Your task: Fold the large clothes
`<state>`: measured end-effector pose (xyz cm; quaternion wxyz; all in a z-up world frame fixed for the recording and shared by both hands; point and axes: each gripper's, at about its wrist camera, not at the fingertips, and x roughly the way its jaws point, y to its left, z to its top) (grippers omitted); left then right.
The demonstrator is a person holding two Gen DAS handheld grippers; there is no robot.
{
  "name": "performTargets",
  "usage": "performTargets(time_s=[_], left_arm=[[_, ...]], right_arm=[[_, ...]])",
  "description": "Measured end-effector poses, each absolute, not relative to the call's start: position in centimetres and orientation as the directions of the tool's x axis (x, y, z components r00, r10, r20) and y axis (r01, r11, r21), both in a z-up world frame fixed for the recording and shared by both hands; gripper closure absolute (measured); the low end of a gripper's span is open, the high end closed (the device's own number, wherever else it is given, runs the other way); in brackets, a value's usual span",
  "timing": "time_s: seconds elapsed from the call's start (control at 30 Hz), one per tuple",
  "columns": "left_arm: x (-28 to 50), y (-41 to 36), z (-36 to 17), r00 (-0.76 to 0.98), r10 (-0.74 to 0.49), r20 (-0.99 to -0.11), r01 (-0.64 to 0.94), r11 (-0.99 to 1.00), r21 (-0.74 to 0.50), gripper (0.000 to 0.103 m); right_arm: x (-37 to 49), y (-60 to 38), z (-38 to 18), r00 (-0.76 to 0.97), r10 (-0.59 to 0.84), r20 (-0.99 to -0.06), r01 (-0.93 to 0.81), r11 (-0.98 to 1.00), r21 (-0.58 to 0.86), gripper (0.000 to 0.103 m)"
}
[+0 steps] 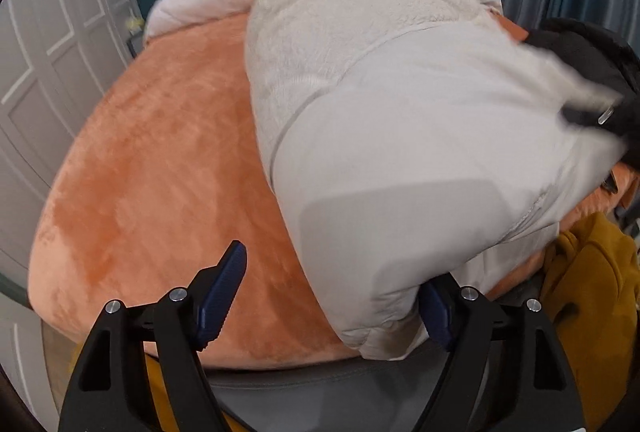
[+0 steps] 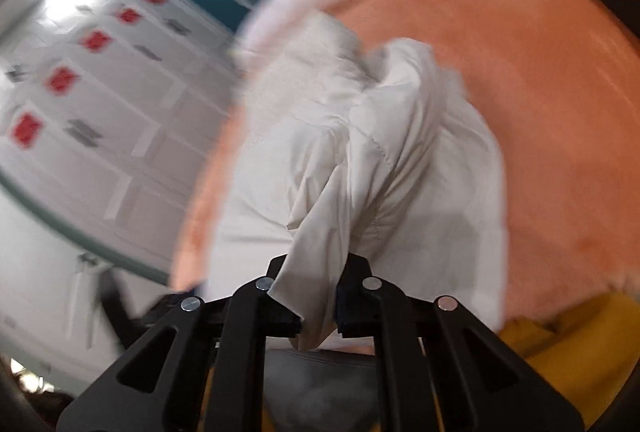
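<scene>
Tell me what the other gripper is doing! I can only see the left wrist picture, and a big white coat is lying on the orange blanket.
Observer: The right gripper is shut on a bunch of the white coat.
Operator: Is it lifting the coat?
Observer: The cloth stretches in tight folds from its fingers back to the coat on the orange blanket.
Operator: What else is over there?
Observer: Red diamond stickers run down the white wardrobe doors, though that view is blurry.
</scene>
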<state>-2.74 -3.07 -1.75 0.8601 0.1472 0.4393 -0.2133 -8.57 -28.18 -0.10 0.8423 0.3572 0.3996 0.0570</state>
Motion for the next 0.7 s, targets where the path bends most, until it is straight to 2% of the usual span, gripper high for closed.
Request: performTargets(time_s=[0.07, 0.2, 0.33, 0.4, 0.53, 0.63, 0.7], left_arm=[[-3.3, -3.5, -2.6, 0.472, -0.265, -0.841, 0.525, 0.85, 0.027, 0.024], [-4.6, -3.3, -2.2, 0.422, -0.325, -0.846, 0.558, 0.829, -0.04, 0.024], [-4.8, -1.3, -0.1, 0.386, -0.388, -0.837, 0.547, 0.827, -0.131, 0.025], [-5.2, -0.2, 2.1, 0.438, -0.432, -0.788, 0.522, 0.836, -0.168, 0.026], [-4.1, -0.2, 5.3, 0.533, -0.44, -0.723, 0.473, 0.863, -0.177, 0.023], [-1.8, -2.3, 5.6, 0.563, -0.397, -0.725, 0.444, 0.885, -0.14, 0.023], [-1.0, -3.8, 5.6, 0.588, -0.368, -0.72, 0.434, 0.895, -0.103, 0.023]], right_arm=[[-8.0, -28.6, -4.7, 0.599, 0.312, -0.737, 0.29, 0.774, 0.563, 0.093], [-8.3, -30.2, -8.4, 0.558, 0.339, -0.757, 0.38, 0.707, 0.596, 0.094], [-7.6, -30.3, -8.4, 0.536, 0.335, -0.775, 0.38, 0.724, 0.576, 0.092], [-7.3, -30.4, -8.5, 0.518, 0.314, -0.796, 0.383, 0.747, 0.544, 0.092], [-6.1, -28.6, -7.5, 0.51, 0.267, -0.818, 0.368, 0.791, 0.488, 0.088], [-7.1, -28.7, -6.4, 0.526, 0.279, -0.803, 0.381, 0.767, 0.516, 0.077], [-8.5, -29.2, -5.3, 0.539, 0.275, -0.796, 0.39, 0.756, 0.525, 0.074]])
